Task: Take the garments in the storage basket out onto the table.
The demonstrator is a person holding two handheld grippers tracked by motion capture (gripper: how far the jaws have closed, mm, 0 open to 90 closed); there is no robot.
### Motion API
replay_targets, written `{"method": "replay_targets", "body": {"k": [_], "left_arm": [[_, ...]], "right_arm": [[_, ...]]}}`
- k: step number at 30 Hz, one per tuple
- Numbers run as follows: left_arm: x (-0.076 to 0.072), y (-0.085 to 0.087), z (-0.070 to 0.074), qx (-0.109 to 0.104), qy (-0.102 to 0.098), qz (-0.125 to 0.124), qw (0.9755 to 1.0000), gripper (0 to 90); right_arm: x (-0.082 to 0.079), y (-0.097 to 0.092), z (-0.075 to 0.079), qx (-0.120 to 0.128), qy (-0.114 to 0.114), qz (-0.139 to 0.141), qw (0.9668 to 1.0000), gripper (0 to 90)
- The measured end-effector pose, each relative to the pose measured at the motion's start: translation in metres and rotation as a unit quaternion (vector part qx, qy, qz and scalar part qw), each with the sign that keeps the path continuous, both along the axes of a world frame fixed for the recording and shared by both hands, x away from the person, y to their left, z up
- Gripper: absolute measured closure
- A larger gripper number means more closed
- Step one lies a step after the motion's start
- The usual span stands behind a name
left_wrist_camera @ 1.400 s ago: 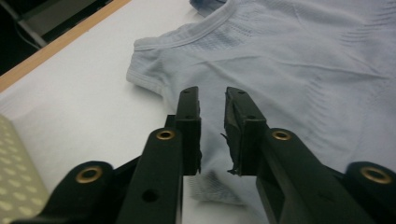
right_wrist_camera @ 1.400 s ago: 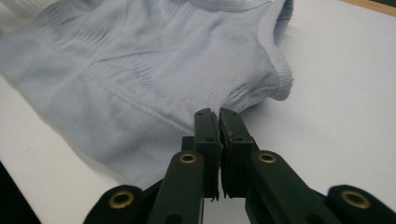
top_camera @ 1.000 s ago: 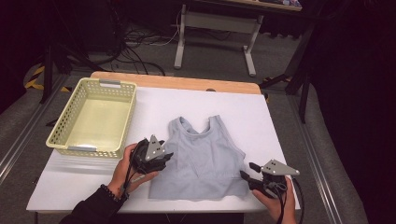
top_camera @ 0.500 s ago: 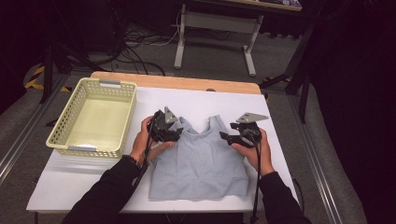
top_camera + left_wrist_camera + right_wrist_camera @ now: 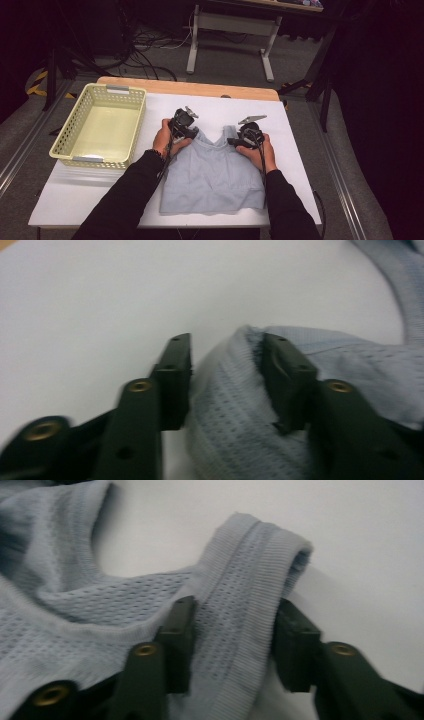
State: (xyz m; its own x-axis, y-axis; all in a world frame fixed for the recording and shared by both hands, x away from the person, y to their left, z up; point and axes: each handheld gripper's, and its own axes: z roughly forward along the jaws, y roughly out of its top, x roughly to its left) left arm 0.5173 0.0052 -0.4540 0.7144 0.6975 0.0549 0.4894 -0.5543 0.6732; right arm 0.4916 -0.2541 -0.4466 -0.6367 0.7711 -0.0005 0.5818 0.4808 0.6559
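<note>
Basket [image 5: 98, 125]: the pale yellow basket stands left of the top, apart from it; we see nothing in it.
Top [image 5: 212, 172]: our landmark. The grey sleeveless top lies flat on the white bench [image 5: 305, 165], hem toward us, straps toward the far edge.
Left tongs [image 5: 186, 131]: at the top's left strap. In the left gripper view the tongs [image 5: 227, 377] have just been closing, with the bunched strap [image 5: 235, 405] between the jaws. The right pad presses the cloth and the left pad looks to touch it, so we judge the strap grasped, though not yet squeezed thin.
Right tongs [image 5: 240, 141]: at the top's right strap. In the right gripper view the tongs [image 5: 232, 642] have also just been closing, and the ribbed strap [image 5: 245, 605] lies between both pads, its looped end poking out beyond them. We read this too as a grasp.
Step in hand: we judge this to be taking hold of both shoulders of the top, most likely to fold it.
Next move: it calls for a firm pinch on both straps, then lifting them evenly and bringing them toward the hem, keeping the cloth from bunching.
</note>
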Motion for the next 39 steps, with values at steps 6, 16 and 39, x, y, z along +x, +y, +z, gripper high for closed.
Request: {"method": "replay_targets", "body": {"k": [6,16,39], "left_arm": [[-0.005,-0.002,0.005,0.024,-0.015,0.004,0.9996,82.7],[-0.002,0.010,0.054,0.003,-0.090,0.025,0.9956,83.8],[-0.086,0.019,0.083,-0.049,-0.165,-0.005,0.9851,33.7]], "right_arm": [[-0.003,0.001,0.000,0.007,-0.004,0.022,0.9997,81.5],[-0.006,-0.001,0.021,0.015,-0.078,-0.010,0.9968,83.3],[-0.062,-0.020,0.060,0.045,-0.143,-0.012,0.9886,40.4]]}}
